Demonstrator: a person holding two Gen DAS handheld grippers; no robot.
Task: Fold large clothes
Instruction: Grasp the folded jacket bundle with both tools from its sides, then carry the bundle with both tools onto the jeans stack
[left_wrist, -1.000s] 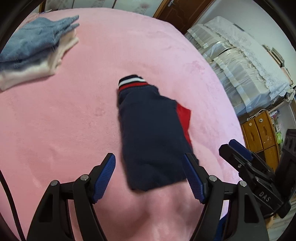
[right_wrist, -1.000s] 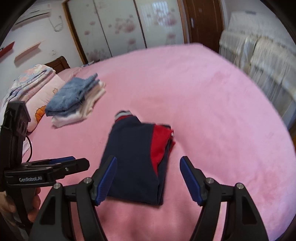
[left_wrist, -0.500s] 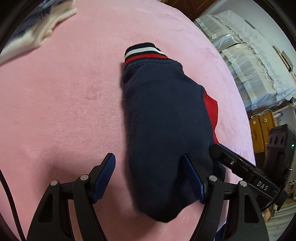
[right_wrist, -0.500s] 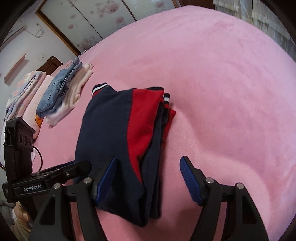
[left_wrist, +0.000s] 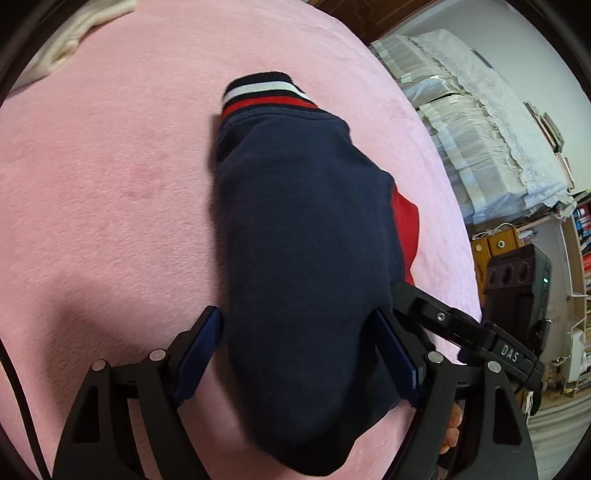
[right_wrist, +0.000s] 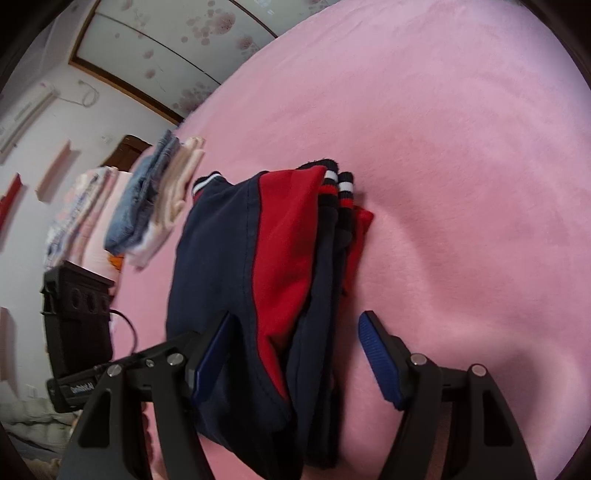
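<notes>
Your left claw (left_wrist: 299, 350) stood with its 2 blue-padded fingers (left_wrist: 199, 354) spread wide, 1 on each side of the near end of the folded garment (left_wrist: 306, 258); the navy cloth filled the gap between them, but no grip on it could be seen. Your right claw (right_wrist: 295, 350) was likewise held apart, its left finger (right_wrist: 210, 362) lying over the navy panel and its right finger (right_wrist: 380, 362) over bare blanket just beside the garment's layered edge. In the left wrist view, the right claw's black finger marked "DAS" (left_wrist: 461, 332) reached in against the garment's right side.

The garment, a navy and red jacket (right_wrist: 258, 277), lay folded into a long narrow stack on the pink blanket (right_wrist: 461, 166) of the bed. Its striped ribbed hem (left_wrist: 266, 88), in navy, white and red, marked the far end. From the right wrist, 2 striped cuffs (right_wrist: 340, 188) showed at the far right corner, tucked among the layers.

Beyond the jacket, well apart from it at the blanket's far left, lay a pile of folded clothes (right_wrist: 155, 199), blue denim on cream. Behind that were patterned wardrobe doors (right_wrist: 184, 44). On the other side of the bed stood covered furniture under lace cloth (left_wrist: 480, 122).
</notes>
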